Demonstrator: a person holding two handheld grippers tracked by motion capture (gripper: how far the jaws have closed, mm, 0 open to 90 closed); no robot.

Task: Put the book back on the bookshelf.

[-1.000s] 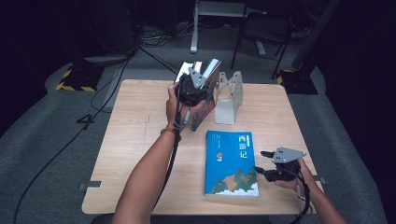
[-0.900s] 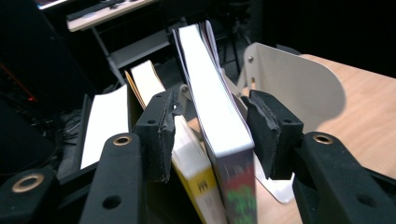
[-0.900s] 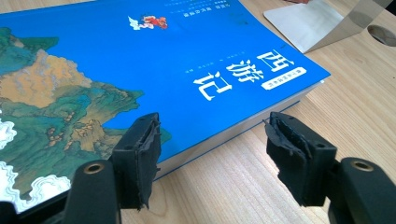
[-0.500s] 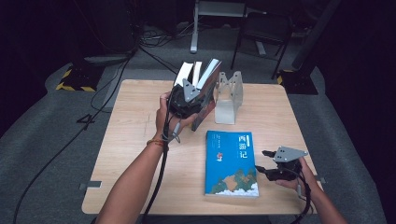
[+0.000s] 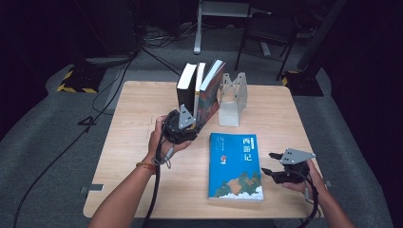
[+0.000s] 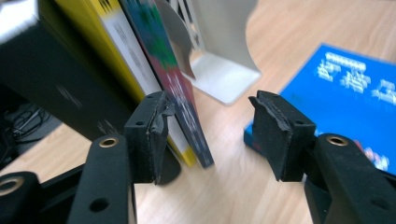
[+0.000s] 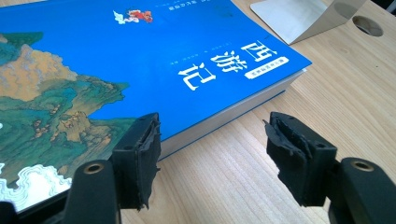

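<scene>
Three books stand together at the back of the table: a black one, a white-edged yellow one and a colourful one that leans on a grey metal bookend. My left gripper is open just in front of their lower ends; in the left gripper view the colourful book's bottom corner lies by the left jaw. A blue book lies flat. My right gripper is open at its right edge, the book's corner by the left jaw.
The wooden table has bare room at the left and front left. A round hole is in the tabletop near the bookend. Cables and stands lie on the dark floor beyond the far edge.
My left gripper has drawn back and down from the standing books toward the person, leaving them leaning on the bookend. The right gripper and blue book stayed put.
</scene>
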